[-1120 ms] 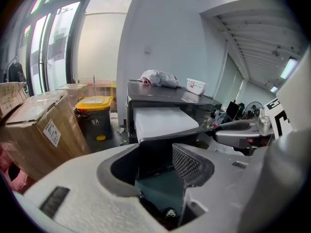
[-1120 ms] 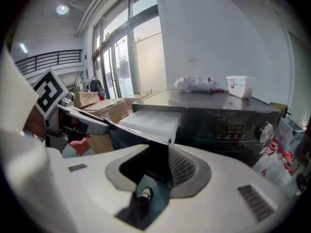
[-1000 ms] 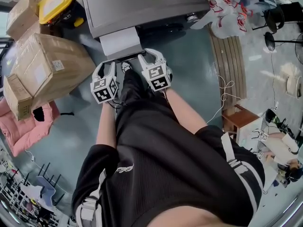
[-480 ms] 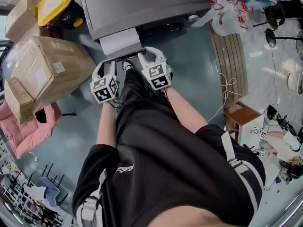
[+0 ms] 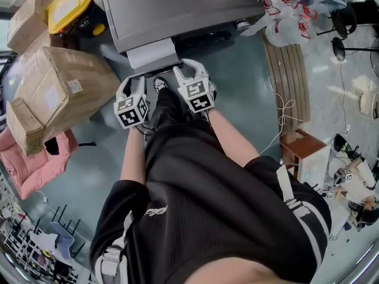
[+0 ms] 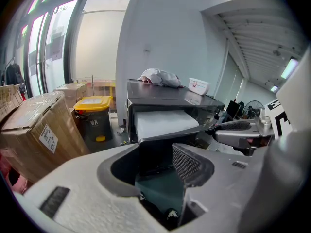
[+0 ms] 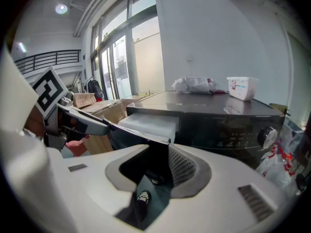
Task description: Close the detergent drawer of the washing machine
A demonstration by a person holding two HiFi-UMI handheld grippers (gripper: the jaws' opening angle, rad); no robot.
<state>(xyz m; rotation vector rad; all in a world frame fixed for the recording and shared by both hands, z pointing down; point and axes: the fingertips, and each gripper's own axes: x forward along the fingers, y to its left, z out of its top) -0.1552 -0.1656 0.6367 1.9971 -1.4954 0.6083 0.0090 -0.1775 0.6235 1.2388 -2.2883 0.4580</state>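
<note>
The detergent drawer (image 5: 151,51) is sticking out of the washing machine (image 5: 177,7) at its front left corner. It looks like light, rigid plastic on a slide, so I'd just push flat and square on the front panel, no grabbing needed. The left gripper (image 5: 132,86) is spread wide and empty. The right gripper (image 5: 188,71) is partly apart with nothing clamped. Both sit just short of the panel.
</note>
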